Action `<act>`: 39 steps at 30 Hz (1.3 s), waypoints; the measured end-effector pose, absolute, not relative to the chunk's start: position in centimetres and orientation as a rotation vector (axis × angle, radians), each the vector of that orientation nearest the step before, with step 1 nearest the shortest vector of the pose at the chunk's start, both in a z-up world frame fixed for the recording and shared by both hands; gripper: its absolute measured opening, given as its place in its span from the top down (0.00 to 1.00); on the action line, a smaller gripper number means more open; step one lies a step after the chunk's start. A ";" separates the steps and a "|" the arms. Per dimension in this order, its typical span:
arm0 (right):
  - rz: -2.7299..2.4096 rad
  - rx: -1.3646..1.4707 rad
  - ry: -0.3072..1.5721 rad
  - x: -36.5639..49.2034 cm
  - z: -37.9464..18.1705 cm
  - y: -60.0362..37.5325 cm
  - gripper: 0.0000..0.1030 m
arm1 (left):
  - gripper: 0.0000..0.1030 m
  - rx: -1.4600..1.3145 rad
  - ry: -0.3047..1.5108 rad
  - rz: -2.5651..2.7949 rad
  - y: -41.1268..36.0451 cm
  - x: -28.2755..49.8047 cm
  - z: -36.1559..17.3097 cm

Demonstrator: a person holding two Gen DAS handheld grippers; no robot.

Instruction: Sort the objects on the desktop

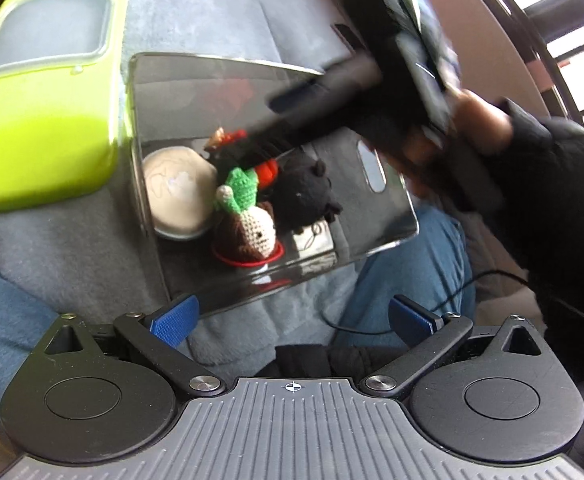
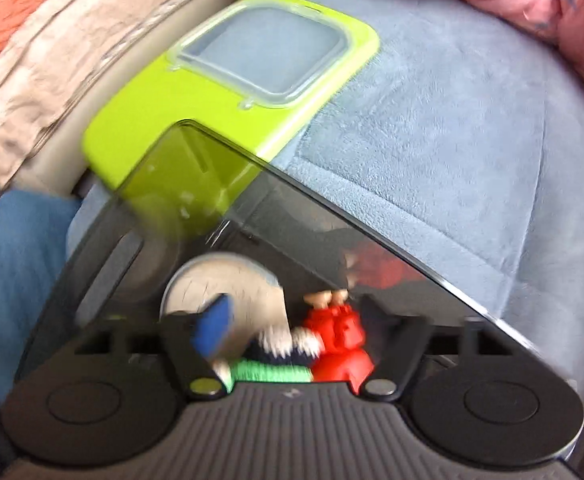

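Between the spread, empty jaws of the right gripper (image 2: 288, 340), a red toy (image 2: 337, 332) is lying inside the clear bin (image 1: 196, 80); the placing step is ending. Left gripper (image 1: 290, 314) is waiting open, empty, just short of the bin, needing another object next.

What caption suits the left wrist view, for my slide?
Right tongs reach into the clear bin of crocheted toys beside a green lid.
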State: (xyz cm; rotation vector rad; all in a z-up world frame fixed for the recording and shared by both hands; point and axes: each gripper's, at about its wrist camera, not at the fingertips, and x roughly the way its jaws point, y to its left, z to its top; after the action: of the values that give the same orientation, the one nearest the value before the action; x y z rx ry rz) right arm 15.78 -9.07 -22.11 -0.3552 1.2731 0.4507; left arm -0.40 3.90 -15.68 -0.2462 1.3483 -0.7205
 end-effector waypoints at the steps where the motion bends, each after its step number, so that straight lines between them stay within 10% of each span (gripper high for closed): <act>1: 0.465 -0.378 1.289 15.2 -21.8 -9.1 0.22 | 0.00 -0.255 1.348 -0.720 4.0 -0.3 -15.7; 7: 0.369 -0.545 1.352 13.0 -25.4 -8.0 0.33 | 0.00 -0.241 1.367 -0.712 3.9 -0.4 -16.1; 12: 0.359 -0.257 1.460 15.7 -27.1 -9.0 0.24 | 0.00 -0.214 1.387 -0.721 3.4 -0.8 -16.5; 17: 0.324 -0.097 1.491 16.0 -25.9 -11.0 0.44 | 0.00 -0.206 1.393 -0.732 3.0 -0.8 -16.7; 28: 0.112 0.596 1.770 12.3 -26.0 -19.3 0.41 | 0.00 -0.188 1.402 -0.773 1.8 -0.6 -17.1; 39: 0.333 -0.453 1.289 12.1 -17.2 -14.7 0.12 | 0.00 -0.195 1.399 -0.774 1.5 -0.1 -16.9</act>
State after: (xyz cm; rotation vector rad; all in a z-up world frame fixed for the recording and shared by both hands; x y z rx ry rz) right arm 12.13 -14.70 -17.18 -0.4529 1.2887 0.3327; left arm -0.14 1.55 -16.90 -0.1945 1.3989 -0.7741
